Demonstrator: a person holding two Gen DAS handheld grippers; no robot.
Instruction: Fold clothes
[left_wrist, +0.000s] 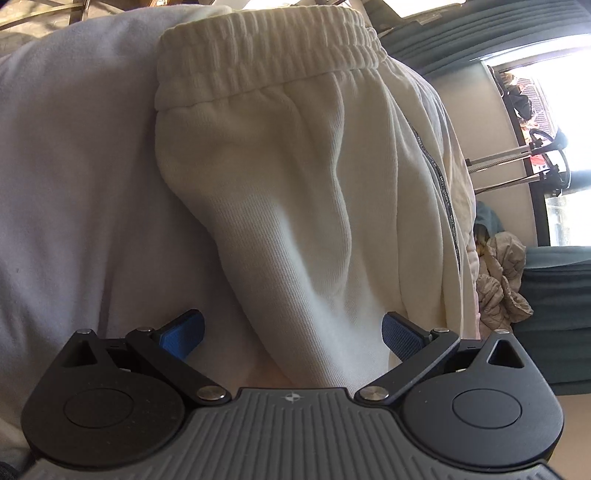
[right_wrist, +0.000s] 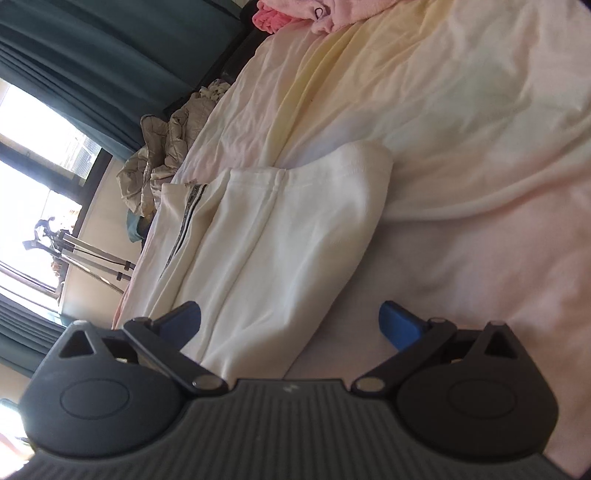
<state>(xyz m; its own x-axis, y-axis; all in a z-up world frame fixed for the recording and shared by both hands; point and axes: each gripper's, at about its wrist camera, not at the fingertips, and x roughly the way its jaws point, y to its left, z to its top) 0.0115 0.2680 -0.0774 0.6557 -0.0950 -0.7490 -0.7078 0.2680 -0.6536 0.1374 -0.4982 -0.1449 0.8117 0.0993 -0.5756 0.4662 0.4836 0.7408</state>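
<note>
Cream sweatpants (left_wrist: 295, 184) lie folded on a pale bed sheet (left_wrist: 74, 184), their ribbed elastic waistband (left_wrist: 266, 48) at the top of the left wrist view and a dark side stripe (left_wrist: 439, 184) along the right edge. My left gripper (left_wrist: 293, 332) is open, its blue pads either side of the cloth's near end without pinching it. In the right wrist view the same pants (right_wrist: 280, 236) stretch away with the stripe (right_wrist: 188, 218) on the left. My right gripper (right_wrist: 290, 325) is open over the near end of the pants, with the left pad (right_wrist: 183, 321) above the cloth.
A pink garment (right_wrist: 314, 11) lies bunched at the far end of the bed sheet (right_wrist: 461, 129). A crumpled beige jacket (right_wrist: 166, 147) sits beside the bed near teal curtains (right_wrist: 92, 55) and a bright window. A metal stand (left_wrist: 517, 166) is by the window.
</note>
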